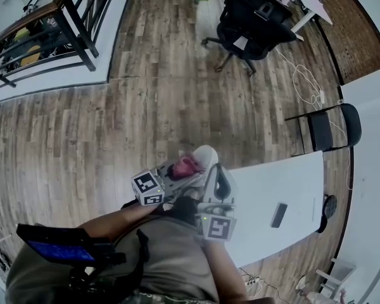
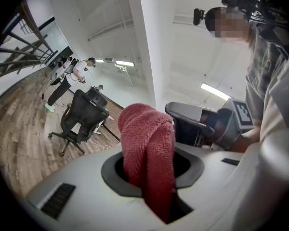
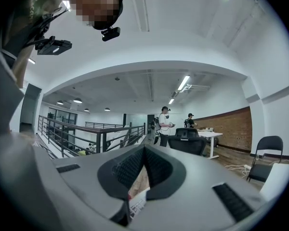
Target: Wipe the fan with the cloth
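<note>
I see no fan in any view. In the left gripper view a red cloth (image 2: pixel 147 148) hangs bunched out of the jaws, with my left gripper (image 2: pixel 149 170) shut on it. From the head view the cloth (image 1: pixel 187 165) shows in the left gripper (image 1: pixel 191 171), held close in front of the person's body above the wooden floor. My right gripper (image 1: pixel 219 173) is just to its right, beside the white table, and its jaws meet at the tips in the right gripper view (image 3: pixel 143 150); nothing is held. The left gripper view also catches the right gripper (image 2: pixel 202 121) close by.
A white table (image 1: pixel 285 195) with a flat dark object (image 1: pixel 279 215) lies at the right. A black office chair (image 1: pixel 250 24) and a black folding chair (image 1: pixel 329 128) stand further off, with cables (image 1: pixel 301 78) on the floor. A railing (image 1: pixel 63 18) runs at the upper left. Two people (image 3: pixel 164 124) stand far away.
</note>
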Tool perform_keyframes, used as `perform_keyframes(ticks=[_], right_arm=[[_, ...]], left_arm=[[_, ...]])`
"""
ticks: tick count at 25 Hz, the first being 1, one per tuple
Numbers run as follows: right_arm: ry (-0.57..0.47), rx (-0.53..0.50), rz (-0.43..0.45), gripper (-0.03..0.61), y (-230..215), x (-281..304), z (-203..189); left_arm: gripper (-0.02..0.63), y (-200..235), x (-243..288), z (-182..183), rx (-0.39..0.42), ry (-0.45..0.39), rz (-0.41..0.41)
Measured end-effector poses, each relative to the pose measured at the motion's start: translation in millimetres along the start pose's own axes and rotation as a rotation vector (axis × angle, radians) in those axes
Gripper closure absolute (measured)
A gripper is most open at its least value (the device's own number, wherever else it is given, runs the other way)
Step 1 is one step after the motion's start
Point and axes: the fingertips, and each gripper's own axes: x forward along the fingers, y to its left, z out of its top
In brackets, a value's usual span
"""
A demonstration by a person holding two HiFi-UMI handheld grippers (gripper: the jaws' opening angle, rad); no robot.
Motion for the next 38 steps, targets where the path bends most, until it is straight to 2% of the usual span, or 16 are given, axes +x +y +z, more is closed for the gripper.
perform_keyframes(ticks=[5,16,20,25,33,38], right_arm=[[0.007,0.018,-0.001,0.578,0,0,-2],[0.013,0.004,0.001,0.578,2,-9,-4],[0.018,-0.003,0.001,0.578,3,-10,-5],[0.017,0.004,-0.006,0.578,2,-12,-5],[0.022,-0.006,-0.013,0.578,3,-17,-6],[0.025,-0.010,-0.033,0.578,3,-15,-6]], left_arm=[[0.485,2,-4,-6,0.036,0.017,0.000],[0.483,10,-19,-15,-0.029,0.008,0.038],[0.495,11,-23,-25,-0.044,0.038,0.047],[0.489,15,-29,-40,-0.108,0.050,0.064],[0.495,39,-37,-57,-0.167,0.098,0.154],[0.495,56,-29,-35,-0.165,0.059,0.159]])
